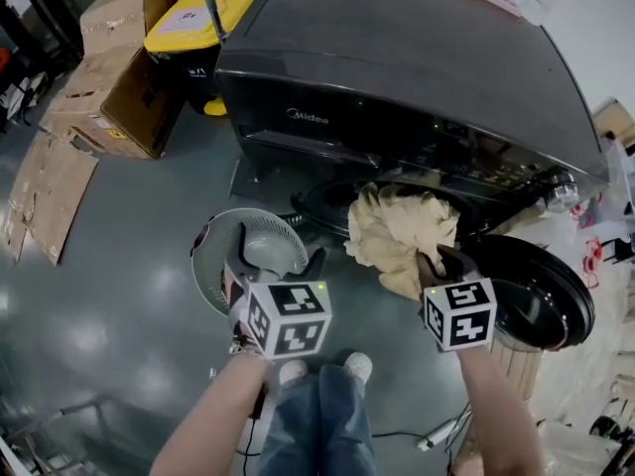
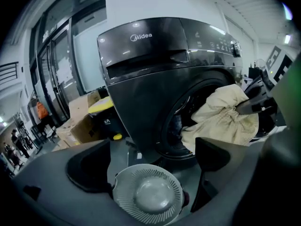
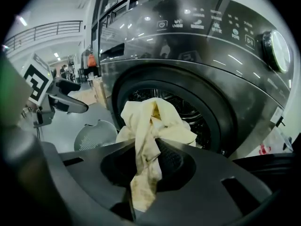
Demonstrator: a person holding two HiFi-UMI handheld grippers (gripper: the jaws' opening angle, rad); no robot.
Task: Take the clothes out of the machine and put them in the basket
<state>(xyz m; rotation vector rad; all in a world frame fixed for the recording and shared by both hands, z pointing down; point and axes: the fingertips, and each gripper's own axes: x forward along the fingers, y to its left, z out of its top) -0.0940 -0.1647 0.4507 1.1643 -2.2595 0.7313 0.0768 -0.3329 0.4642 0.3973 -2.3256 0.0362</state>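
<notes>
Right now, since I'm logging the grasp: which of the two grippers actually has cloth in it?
The right gripper: its fingers are shut on the beige garment at the washer's opening. The left gripper is open, nothing between its fingers.

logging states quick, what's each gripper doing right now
Left gripper: open, holding nothing.
Right gripper: closed on the cream cloth.

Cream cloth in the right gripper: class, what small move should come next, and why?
Probably swing the right gripper left towards the white basket. Its jaws are shut on the cream cloth, bunched at the open mouth of the washer, and the basket stands on the floor to the left.
</notes>
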